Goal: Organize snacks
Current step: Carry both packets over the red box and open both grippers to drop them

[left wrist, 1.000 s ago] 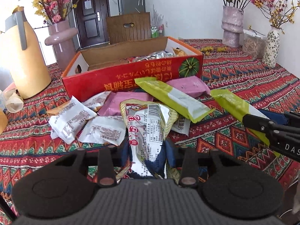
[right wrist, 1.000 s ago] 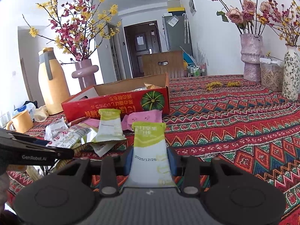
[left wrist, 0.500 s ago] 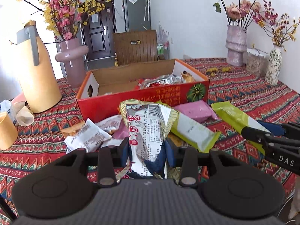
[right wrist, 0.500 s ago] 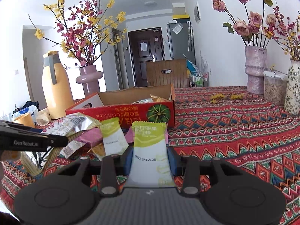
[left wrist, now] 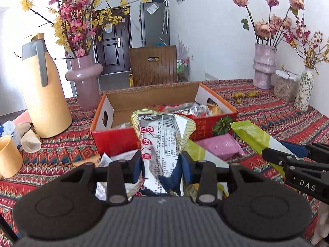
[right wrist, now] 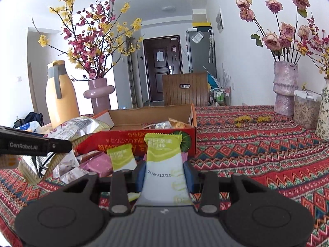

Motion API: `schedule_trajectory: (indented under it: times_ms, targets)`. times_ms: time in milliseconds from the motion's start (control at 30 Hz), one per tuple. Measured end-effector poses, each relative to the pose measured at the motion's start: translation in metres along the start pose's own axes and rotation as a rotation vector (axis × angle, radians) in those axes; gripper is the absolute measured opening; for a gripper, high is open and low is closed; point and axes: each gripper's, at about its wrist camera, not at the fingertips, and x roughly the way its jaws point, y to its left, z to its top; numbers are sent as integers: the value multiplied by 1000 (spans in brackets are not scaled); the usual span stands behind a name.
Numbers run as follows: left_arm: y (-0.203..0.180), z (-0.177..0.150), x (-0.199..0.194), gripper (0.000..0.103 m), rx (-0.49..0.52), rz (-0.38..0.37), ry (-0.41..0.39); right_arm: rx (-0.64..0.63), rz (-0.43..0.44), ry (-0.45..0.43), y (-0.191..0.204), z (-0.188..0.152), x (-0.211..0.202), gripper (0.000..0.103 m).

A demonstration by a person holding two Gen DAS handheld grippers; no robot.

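Observation:
My left gripper (left wrist: 161, 165) is shut on a silver snack packet with red print (left wrist: 162, 135) and holds it up in front of the open red cardboard box (left wrist: 115, 142). My right gripper (right wrist: 164, 174) is shut on a green-and-white snack bar (right wrist: 163, 160), lifted above the table; this bar also shows in the left wrist view (left wrist: 250, 136). The box (right wrist: 185, 138) holds several wrapped snacks. Loose snacks lie before it: a pink packet (left wrist: 220, 146), a second green bar (right wrist: 121, 157), white packets (right wrist: 67, 164).
A yellow thermos jug (left wrist: 44, 94) and a pink vase with blossoms (left wrist: 85, 82) stand left of the box. A yellow mug (left wrist: 9, 156) sits at far left. Vases (right wrist: 284, 88) and a jar (right wrist: 306, 111) stand at the right back on the patterned tablecloth. A wooden chair (left wrist: 153, 65) stands behind.
Both grippers have risen from the table with their snacks. The left gripper has carried the silver packet up and closer to the box.

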Motion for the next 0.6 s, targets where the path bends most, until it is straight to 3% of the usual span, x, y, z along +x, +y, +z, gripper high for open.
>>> schedule_trajectory:
  times_ms: [600]
  targets:
    - [31, 50, 33, 40, -39, 28, -53, -27, -11, -40, 2, 49, 49, 38]
